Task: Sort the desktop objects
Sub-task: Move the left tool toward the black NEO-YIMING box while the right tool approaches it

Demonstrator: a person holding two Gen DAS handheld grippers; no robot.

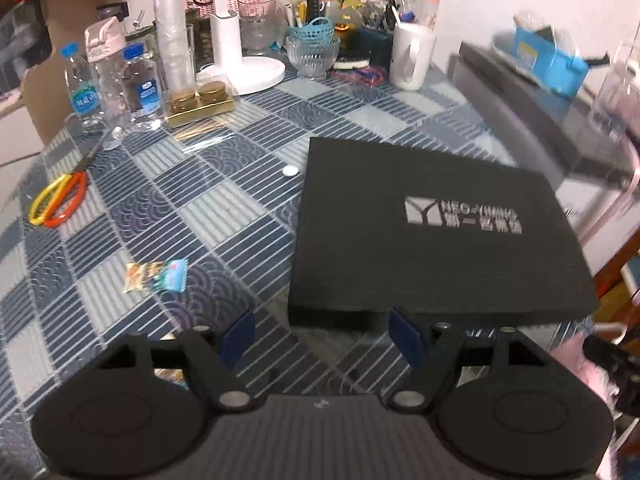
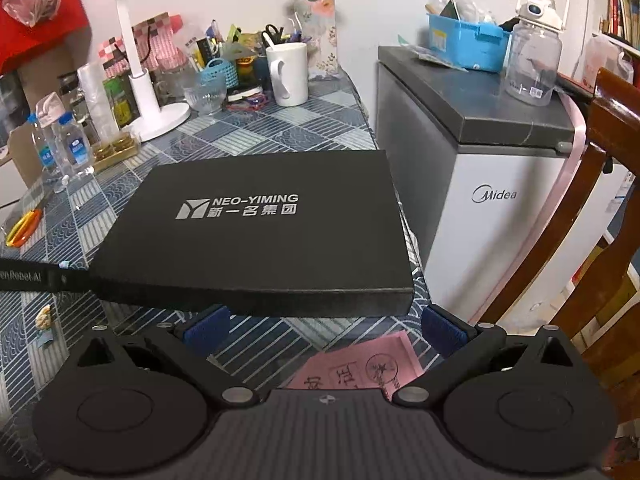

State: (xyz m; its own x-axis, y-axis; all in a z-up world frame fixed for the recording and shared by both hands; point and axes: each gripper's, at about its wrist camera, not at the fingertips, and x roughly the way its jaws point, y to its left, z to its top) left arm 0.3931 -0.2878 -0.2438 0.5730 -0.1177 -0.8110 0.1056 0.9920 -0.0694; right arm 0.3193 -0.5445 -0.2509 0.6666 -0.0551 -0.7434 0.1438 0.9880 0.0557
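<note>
black box [image 1: 432,232] just beyond both open tools [image 1: 324,330]

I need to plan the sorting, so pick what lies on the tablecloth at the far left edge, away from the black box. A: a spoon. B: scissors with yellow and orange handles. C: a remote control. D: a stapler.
B: the scissors with yellow and orange handles lie flat on the checked tablecloth, well to the left of the black box; no stapler, remote or spoon shows there.
</note>
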